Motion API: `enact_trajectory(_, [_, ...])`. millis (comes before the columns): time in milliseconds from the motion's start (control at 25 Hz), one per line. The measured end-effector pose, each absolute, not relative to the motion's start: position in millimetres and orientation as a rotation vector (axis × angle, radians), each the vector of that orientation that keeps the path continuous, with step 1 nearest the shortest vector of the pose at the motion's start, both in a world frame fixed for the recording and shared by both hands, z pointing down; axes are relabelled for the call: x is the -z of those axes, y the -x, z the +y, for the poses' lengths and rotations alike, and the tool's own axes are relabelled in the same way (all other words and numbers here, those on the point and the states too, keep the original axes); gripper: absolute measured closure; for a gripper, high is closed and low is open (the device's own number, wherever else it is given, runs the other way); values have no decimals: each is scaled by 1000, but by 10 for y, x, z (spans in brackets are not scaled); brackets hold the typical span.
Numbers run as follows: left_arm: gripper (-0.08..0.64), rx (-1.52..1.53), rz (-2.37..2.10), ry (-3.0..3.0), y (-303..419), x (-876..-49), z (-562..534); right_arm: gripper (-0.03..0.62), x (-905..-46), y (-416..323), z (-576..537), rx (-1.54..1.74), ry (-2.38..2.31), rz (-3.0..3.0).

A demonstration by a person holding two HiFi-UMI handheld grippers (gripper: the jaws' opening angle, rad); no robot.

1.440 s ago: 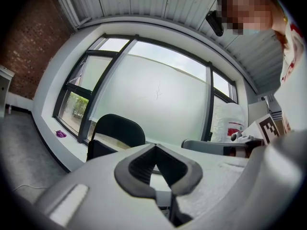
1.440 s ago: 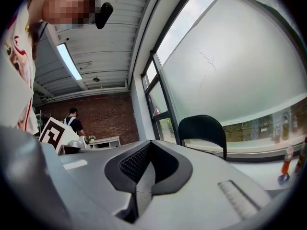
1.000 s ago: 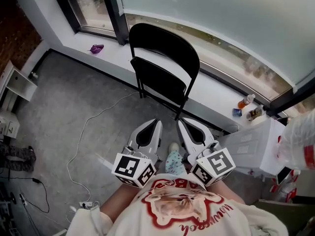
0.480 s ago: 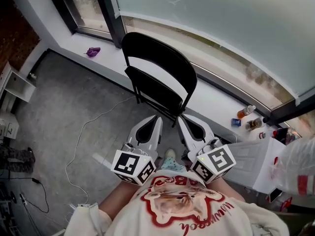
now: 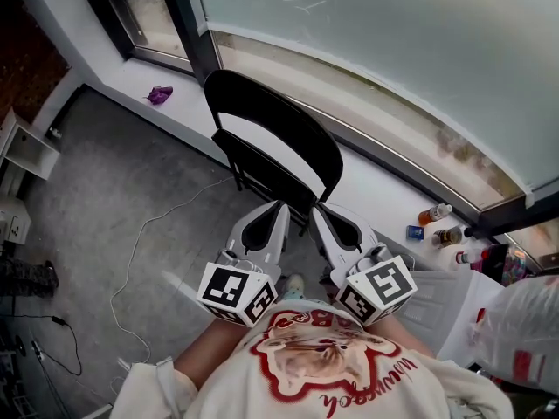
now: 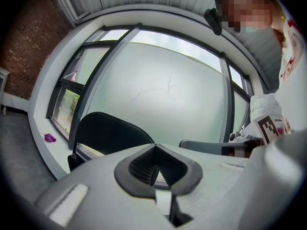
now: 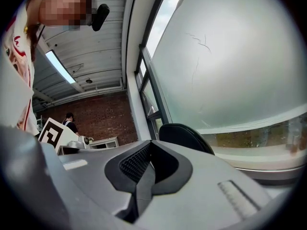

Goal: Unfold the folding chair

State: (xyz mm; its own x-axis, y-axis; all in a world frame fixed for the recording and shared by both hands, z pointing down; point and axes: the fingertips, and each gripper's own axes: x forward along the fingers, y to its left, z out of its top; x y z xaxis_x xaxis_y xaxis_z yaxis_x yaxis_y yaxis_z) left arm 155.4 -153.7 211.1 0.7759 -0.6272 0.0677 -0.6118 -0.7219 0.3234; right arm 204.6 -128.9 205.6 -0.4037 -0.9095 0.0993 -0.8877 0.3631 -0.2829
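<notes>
Rough grey floor (image 5: 113, 182) under curved frosted window (image 5: 393, 42); smooth black rounded chair (image 5: 271, 116) at centre. Left claw (image 5: 279, 208) and right claw (image 5: 316, 212) are pinched together, empty.

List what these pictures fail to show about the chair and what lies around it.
- Chair, lower frame: in the head view, partly behind the left gripper and right gripper.
- Chair seat: in both gripper views, blocked by each gripper's own body.
- Purple thing on the ledge: head view, too small to identify.
- Bottle label: head view, too small.
</notes>
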Motion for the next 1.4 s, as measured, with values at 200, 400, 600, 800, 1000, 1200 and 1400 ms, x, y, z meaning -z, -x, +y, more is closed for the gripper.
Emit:
enact_trajectory(200, [559,54,-975,-2628,-1664,-2156,-1705,568,-2079,-2175,-1483,460,1651,2541])
enact_trajectory(400, [559,50,-1006,-2611,-1697,-2196,-1777,568,-2132,-2261,-1552,479,1642,2541])
enact_trajectory(600, [559,26,-1025,-2603,-1646,-2194,-1777,568,-2154,-2237,-1553,500,1632,2530])
enact_trajectory(800, [559,23,-1029,-2600,-1580,-2205,-1764,568,-2181,-2199,-1537,508,1646,2518])
enact_trajectory(1000, [559,19,-987,-2606,-1657,-2238,-1770,568,-2193,-2235,-1487,518,1681,2498])
enact_trajectory(1200, [559,-16,-975,-2599,-1686,-2294,-1804,568,-2266,-2260,-1512,553,1708,2471])
enact_trajectory(1400, [559,-49,-989,-2566,-1629,-2435,-1940,568,-2368,-2224,-1573,600,1726,2460])
